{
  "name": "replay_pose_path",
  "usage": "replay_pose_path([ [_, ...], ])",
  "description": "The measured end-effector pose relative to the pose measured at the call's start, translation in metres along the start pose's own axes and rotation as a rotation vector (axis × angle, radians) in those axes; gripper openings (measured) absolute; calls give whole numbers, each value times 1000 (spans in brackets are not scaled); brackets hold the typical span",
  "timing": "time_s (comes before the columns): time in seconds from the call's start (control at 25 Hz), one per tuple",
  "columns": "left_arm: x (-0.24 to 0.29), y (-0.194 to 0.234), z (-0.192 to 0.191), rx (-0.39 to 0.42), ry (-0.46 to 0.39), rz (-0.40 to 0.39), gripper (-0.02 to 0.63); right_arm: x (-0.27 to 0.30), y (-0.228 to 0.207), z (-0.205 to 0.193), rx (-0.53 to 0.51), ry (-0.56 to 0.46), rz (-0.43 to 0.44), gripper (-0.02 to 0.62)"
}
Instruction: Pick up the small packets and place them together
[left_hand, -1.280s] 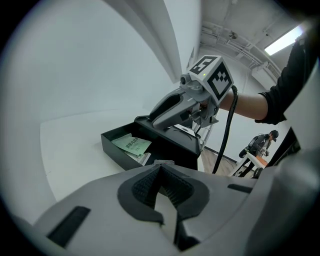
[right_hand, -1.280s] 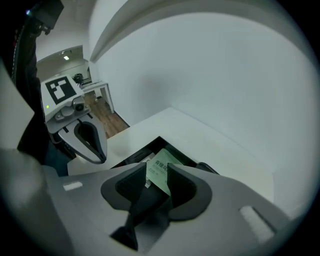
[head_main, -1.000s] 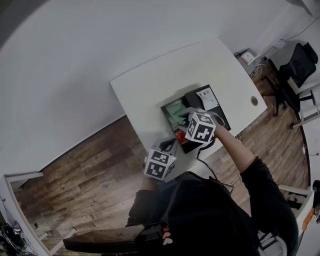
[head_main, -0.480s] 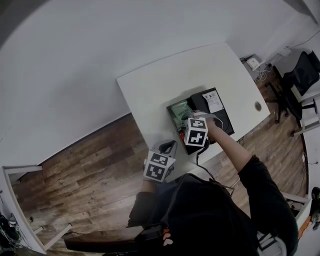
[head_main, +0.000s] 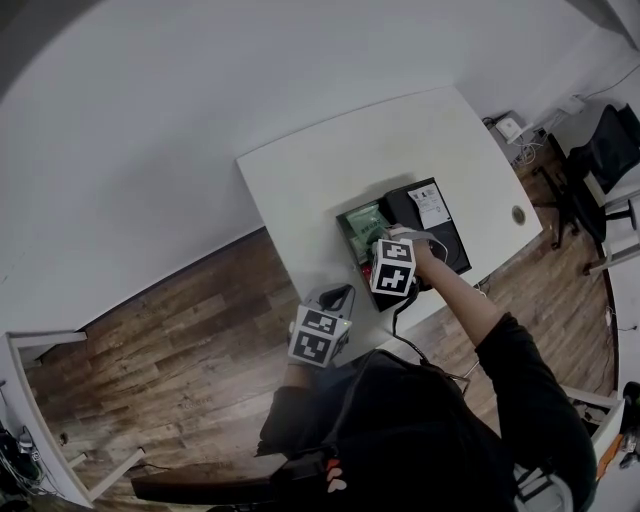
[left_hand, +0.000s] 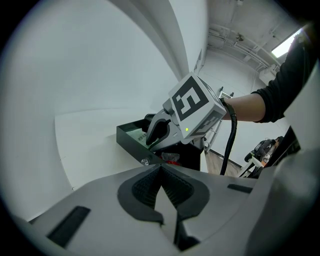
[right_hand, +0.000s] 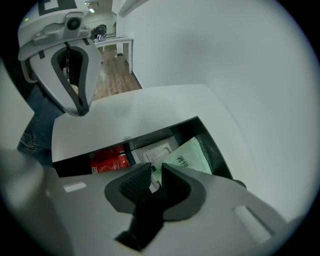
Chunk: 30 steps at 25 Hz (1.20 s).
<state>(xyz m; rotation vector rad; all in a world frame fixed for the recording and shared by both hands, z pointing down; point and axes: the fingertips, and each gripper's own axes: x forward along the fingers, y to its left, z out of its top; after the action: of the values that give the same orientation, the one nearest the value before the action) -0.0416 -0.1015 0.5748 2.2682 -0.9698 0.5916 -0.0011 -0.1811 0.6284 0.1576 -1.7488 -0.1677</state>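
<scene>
The right gripper, aimed down into the tray, has just narrowed its jaws to a slim gap astride the green packet's near end, its length running away up-right; the left gripper, jaws together and empty, hangs well apart.

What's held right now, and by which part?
Left gripper: nothing, shut. Right gripper: jaws have just been closing over the green packet's near corner; a gap shows, no grip yet.

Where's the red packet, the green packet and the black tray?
red packet (right_hand: 107, 163): right gripper view, its front.
green packet (right_hand: 191, 158): right gripper view, its printed face.
black tray (right_hand: 210, 145): right gripper view, side wall.
</scene>
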Motion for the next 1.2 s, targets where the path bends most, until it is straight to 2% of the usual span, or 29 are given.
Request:
replay_pose_path([
  [0.12,0,-1,-2,3,5,-1,2,-1,1,-2,1,-1,-14,31],
  [0.28,0,-3,0,8,-1,-5,2,-2,2,-3,19,-5,-33,29],
  [0.36,0,-4,-1,9,-2,-9,2,-3,2,-3,25,-11,-39,47],
  [0.52,0,-4,-2,6,3,-14,2,-2,-4,-2,60,-33,-65,124],
  [0.64,0,-4,-2,-3,-8,-14,2,2,-7,-5,71,-8,-61,152],
  [0.88,-2,-2,-5,0,-2,-10,2,6,-10,-9,86,54,-61,150],
  [1.0,-3,-3,-6,-3,-3,-17,2,7,-12,-10,99,84,-63,129],
  [1.2,-3,-3,-5,-1,-6,-19,2,8,-12,-12,115,124,-23,109],
])
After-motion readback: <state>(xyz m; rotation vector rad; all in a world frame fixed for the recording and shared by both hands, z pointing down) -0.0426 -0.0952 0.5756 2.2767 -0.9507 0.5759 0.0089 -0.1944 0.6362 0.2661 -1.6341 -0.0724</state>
